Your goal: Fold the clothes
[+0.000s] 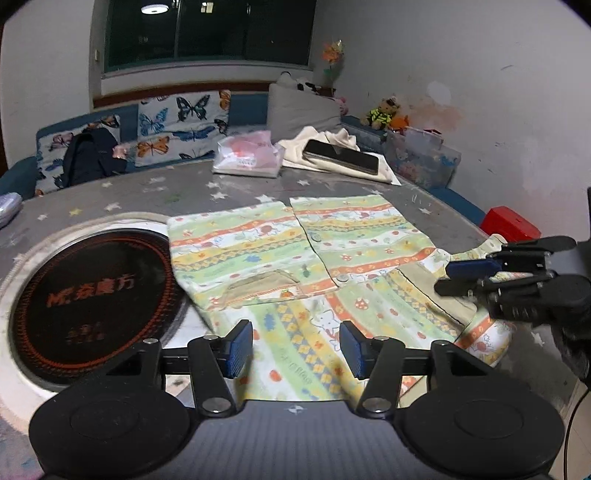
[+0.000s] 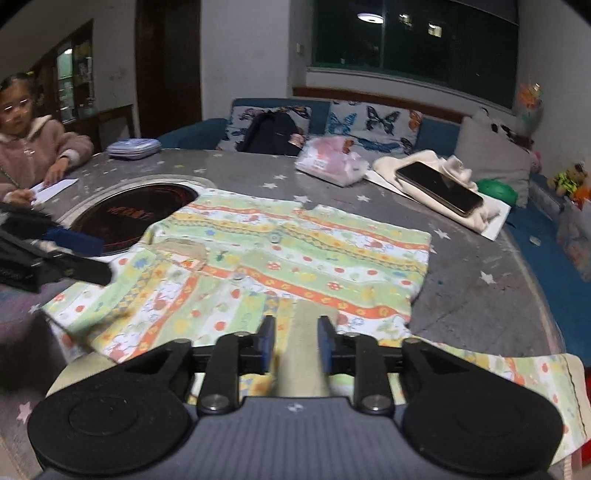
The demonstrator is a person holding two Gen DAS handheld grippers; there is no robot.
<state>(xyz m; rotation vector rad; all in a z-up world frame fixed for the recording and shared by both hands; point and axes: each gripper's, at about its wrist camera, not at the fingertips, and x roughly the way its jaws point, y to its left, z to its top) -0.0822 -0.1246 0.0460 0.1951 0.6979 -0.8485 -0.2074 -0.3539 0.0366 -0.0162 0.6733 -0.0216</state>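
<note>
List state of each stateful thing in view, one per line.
left gripper: open, over the shirt, nothing pinched.
right gripper: open, beige collar band between the pads; grip unclear.
patterned shirt: buttoned, spread on the table, near sleeves folded in.
phone: screen dark, lying on cream cloth.
round cooktop: unlit, partly covered by the shirt.
ceiling lamp: lit.

Patterned green, orange and yellow striped cotton shirt (image 1: 332, 258): one
Black flat phone (image 1: 341, 157): one
Black two-finger grippers with blue pads: two, left (image 1: 295, 345) and right (image 2: 295, 343)
Black round cooktop (image 1: 96, 295): one

Green-orange striped cartoon-print shirt (image 1: 295, 251)
</note>
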